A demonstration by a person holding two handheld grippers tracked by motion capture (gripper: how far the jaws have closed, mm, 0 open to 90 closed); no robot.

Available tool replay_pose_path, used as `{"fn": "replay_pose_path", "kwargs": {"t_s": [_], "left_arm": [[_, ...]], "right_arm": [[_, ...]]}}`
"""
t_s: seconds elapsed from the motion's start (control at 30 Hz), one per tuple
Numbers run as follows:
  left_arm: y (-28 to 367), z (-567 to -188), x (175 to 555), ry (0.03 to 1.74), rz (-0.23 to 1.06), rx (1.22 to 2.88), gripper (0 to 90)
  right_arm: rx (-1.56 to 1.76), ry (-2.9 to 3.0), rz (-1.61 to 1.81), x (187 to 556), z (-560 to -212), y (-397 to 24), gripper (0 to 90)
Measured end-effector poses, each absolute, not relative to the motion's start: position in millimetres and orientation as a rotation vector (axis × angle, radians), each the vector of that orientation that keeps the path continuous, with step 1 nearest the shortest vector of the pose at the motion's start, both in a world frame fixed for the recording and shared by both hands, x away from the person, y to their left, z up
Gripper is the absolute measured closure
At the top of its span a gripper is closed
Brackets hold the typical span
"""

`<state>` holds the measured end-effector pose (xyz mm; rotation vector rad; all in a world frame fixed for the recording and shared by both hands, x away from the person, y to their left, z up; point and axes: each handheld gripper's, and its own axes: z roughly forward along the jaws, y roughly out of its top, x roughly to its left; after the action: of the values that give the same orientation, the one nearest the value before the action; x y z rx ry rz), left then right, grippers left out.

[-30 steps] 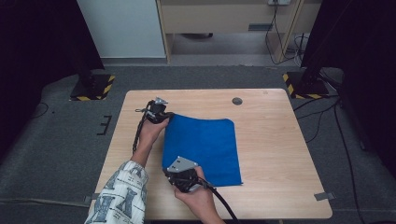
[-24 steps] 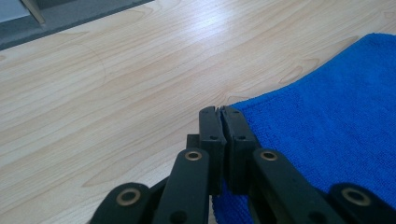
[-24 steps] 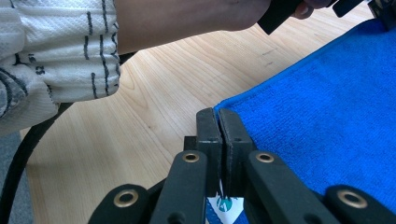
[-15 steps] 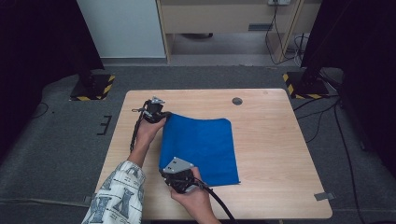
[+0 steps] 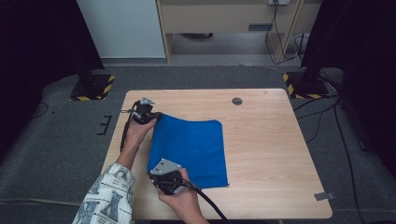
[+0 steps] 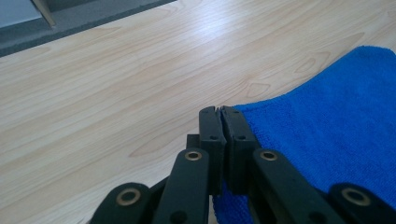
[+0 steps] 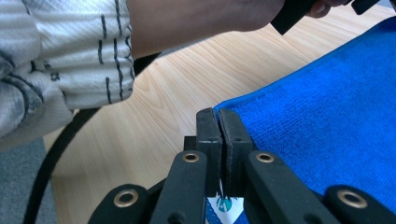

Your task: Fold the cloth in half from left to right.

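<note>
On the light wooden desk, left gripper and right gripper each pinch a corner of the flat blue terry cloth.

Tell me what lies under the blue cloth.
The blue cloth lies on the wooden table, with bare wood around it. Both the left gripper and right gripper pinch its left corners. Anything beneath the cloth's middle is covered.
</note>
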<state>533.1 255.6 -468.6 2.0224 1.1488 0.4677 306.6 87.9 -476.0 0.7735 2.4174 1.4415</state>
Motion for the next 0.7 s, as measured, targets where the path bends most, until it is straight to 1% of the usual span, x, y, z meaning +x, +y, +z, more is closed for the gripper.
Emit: {"fn": "replay_pose_path", "kwargs": {"t_s": [0.13, 0.23, 0.47, 0.7], "left_arm": [[257.7, -464.0, 533.4, 1.156, 0.467, 2.014, 87.5], [248.4, -463.7, 536.3, 1.157, 0.461, 2.02, 87.5], [201.8, -473.9, 546.3, 1.169, 0.438, 2.038, 87.4], [159.5, -477.0, 552.2, 1.133, 0.426, 2.083, 87.3]], "right_arm": [[0.794, 2.425, 1.465, 310.5, -476.6, 92.0, 88.2], [0.813, 2.417, 1.478, 312.8, -477.8, 82.6, 88.2], [0.859, 2.377, 1.466, 313.2, -481.4, 42.0, 88.3], [0.917, 2.359, 1.419, 311.2, -491.7, -4.1, 88.2]]}}
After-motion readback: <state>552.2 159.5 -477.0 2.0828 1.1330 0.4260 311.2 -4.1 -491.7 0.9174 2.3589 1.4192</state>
